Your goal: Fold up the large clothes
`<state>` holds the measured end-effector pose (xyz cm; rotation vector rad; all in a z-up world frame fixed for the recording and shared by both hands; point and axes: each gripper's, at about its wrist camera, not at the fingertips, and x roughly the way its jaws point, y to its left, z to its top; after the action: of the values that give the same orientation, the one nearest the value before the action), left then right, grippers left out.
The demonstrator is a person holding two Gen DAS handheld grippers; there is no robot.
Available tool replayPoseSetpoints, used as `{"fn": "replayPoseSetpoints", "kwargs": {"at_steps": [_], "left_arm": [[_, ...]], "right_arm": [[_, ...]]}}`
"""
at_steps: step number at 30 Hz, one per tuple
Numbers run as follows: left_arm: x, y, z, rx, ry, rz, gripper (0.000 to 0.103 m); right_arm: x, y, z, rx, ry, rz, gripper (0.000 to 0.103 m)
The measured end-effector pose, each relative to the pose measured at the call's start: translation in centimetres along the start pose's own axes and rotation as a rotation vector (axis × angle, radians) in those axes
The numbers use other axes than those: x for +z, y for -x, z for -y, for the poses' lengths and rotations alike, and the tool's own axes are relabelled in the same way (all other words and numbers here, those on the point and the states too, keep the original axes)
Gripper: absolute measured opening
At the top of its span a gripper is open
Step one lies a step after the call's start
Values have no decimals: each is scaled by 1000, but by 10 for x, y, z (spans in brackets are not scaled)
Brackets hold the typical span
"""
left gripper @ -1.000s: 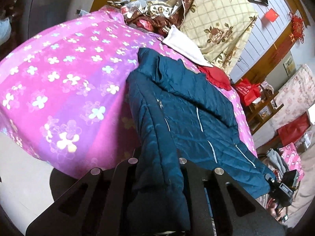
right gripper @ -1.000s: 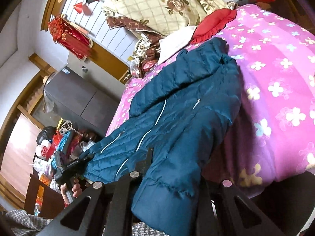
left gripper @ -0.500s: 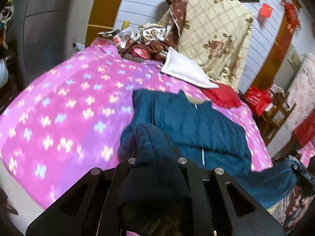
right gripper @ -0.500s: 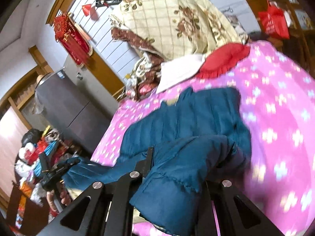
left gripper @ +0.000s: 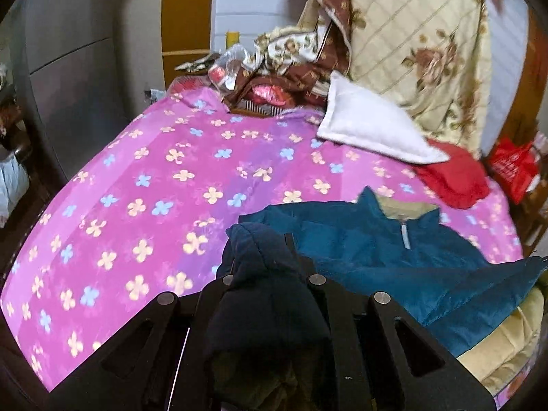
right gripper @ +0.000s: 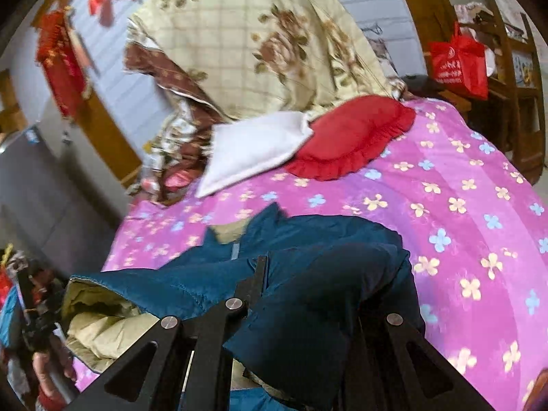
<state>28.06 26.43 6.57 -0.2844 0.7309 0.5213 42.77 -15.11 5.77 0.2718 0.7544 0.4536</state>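
Note:
A dark teal quilted jacket (left gripper: pixel 387 260) with a beige lining lies on the pink flowered bedspread (left gripper: pixel 154 185), its collar toward the pillows. My left gripper (left gripper: pixel 263 257) is shut on a bunched edge of the jacket and holds it above the bed. In the right wrist view my right gripper (right gripper: pixel 308 274) is shut on the other bunched edge of the jacket (right gripper: pixel 325 294). The lower part is turned up toward the collar, showing the lining (right gripper: pixel 102 328). The fabric hides the fingertips.
A white pillow (left gripper: pixel 370 130), a red cushion (left gripper: pixel 455 178) and a heaped cream floral quilt (left gripper: pixel 428 51) lie at the head of the bed. A red bag (right gripper: pixel 459 61) hangs on a wooden shelf at the right. A grey cabinet (left gripper: pixel 68 68) stands left.
Both grippers have lifted the jacket's lower edge and carried it forward over the bed toward the collar. The jacket now lies doubled, with the lining showing.

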Motion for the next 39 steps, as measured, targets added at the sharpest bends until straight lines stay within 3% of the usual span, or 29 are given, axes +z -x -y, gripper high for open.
{"fn": "replayPoseSetpoints", "kwargs": {"at_steps": [7,12,14,16,18,21,22,23,26,29,32,35,39], "left_arm": [[-1,-96,17,100,-1,-118,13],[-12,-115,22,109,-27,-127,14],[-7,-104,11,47,14,-126,17],[-1,-92,-2,-38,75,-130,23],[8,-74,-20,-149,160,-127,29],[16,-49,-36,-276,249,-111,47],[19,-40,-41,-311,278,-102,56],[22,-29,-46,-344,311,-82,65],[31,-3,-49,-399,347,-31,76],[32,12,-36,-383,293,-25,77],[20,16,3,-298,145,-25,77],[0,1,42,-243,19,-62,77],[-19,-46,81,-181,-65,-131,77]], "right_arm": [[-1,-87,21,-108,-27,-101,12],[-10,-110,21,-160,0,-124,17],[-8,-98,19,-130,-1,-98,24],[-4,-82,17,-86,-17,-62,42],[1,-65,15,-44,-47,-24,47],[8,-38,9,-4,-82,49,75],[10,-30,6,-4,-81,74,80],[12,-22,3,-4,-73,97,80],[12,-6,-13,-14,-10,102,81],[-2,-8,-32,-28,80,69,81],[-22,-26,-49,-46,167,19,81],[-40,-49,-59,-80,245,-20,81],[-50,-94,-59,-147,311,-82,81]]}}
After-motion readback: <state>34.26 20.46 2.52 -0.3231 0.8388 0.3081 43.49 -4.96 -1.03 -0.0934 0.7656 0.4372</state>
